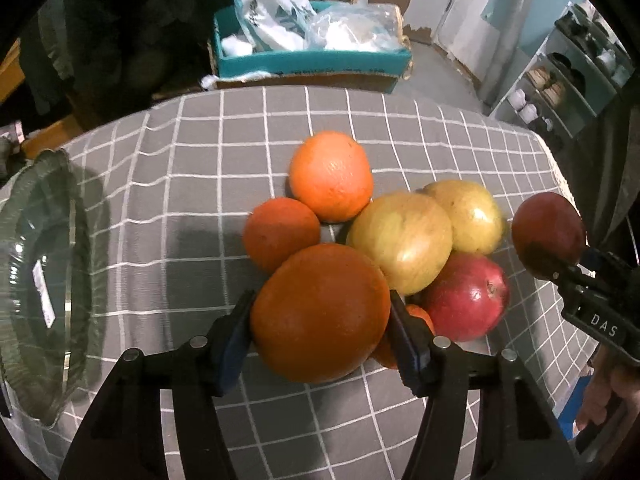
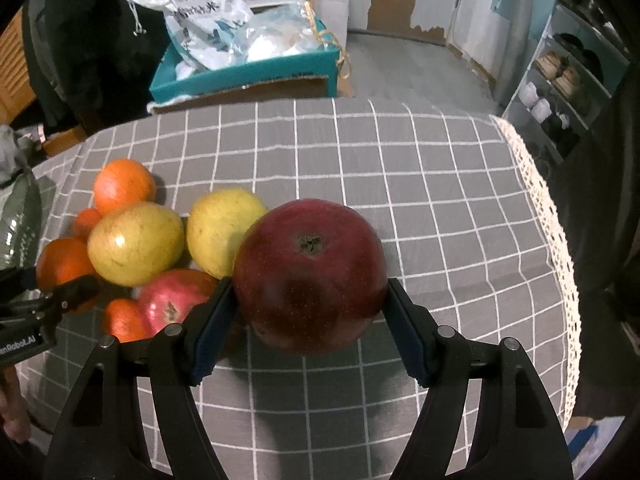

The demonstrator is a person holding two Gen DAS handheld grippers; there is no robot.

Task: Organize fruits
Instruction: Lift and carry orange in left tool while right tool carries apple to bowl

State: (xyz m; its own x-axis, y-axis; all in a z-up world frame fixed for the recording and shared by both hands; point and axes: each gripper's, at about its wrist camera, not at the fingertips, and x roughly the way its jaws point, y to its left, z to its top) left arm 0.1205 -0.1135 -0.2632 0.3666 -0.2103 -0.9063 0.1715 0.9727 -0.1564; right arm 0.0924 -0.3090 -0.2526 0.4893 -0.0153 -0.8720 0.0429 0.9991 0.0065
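**Both grippers loaded, glass bowl off to the left**

Nearest the left wrist lens, a big orange (image 1: 320,312) is pinched between the blue pads of the left gripper (image 1: 320,320), jaws roughly a third open and pressed on either side of it. It looks just lifted off the pile, though contact with the cloth underneath can't be ruled out from this angle. Over on the right, a dark red apple (image 2: 310,276) is clamped in the right gripper (image 2: 310,304), calyx end facing the camera, clear of the checked tablecloth (image 2: 440,200).

The rest of the pile is left bunched mid-table: two more oranges (image 1: 331,176), two yellow apples (image 1: 402,242) and a red pomegranate-looking fruit (image 1: 468,296).

What the next move probably hinges on: the empty glass bowl (image 1: 40,292) is sat well to the left of the held orange, so the left hand is clearly the nearer one. The apple would have to be carried across the whole pile to get there.
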